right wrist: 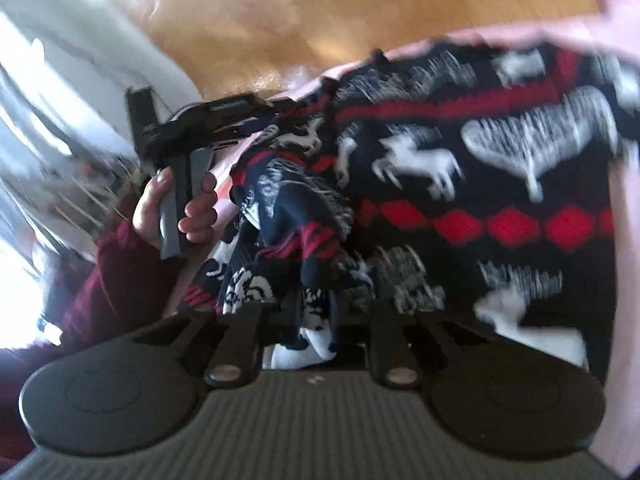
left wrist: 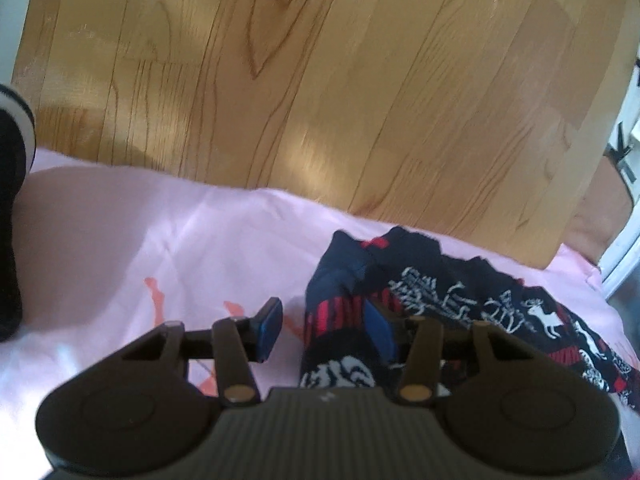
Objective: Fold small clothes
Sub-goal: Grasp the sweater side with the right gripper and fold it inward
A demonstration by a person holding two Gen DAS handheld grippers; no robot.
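Note:
A dark navy knitted sweater (left wrist: 460, 300) with red bands and white deer lies crumpled on a pink sheet (left wrist: 140, 240). My left gripper (left wrist: 324, 320) is open over the sweater's left edge. Its left blue pad (left wrist: 270, 320) stands clear over the sheet, and its right pad (left wrist: 378, 320) rests against the knit. In the blurred right wrist view the sweater (right wrist: 500, 184) spreads out to the right. A bunched fold of it runs down between the fingers of my right gripper (right wrist: 314, 320), which is shut on it. The cloth hides the fingertips.
Light wooden floor (left wrist: 320, 80) lies beyond the sheet's far edge. A dark object with a white band (left wrist: 12, 140) stands at the left edge. A person's hand (right wrist: 192, 208) in a dark red sleeve (right wrist: 100, 280) holds the left gripper's handle.

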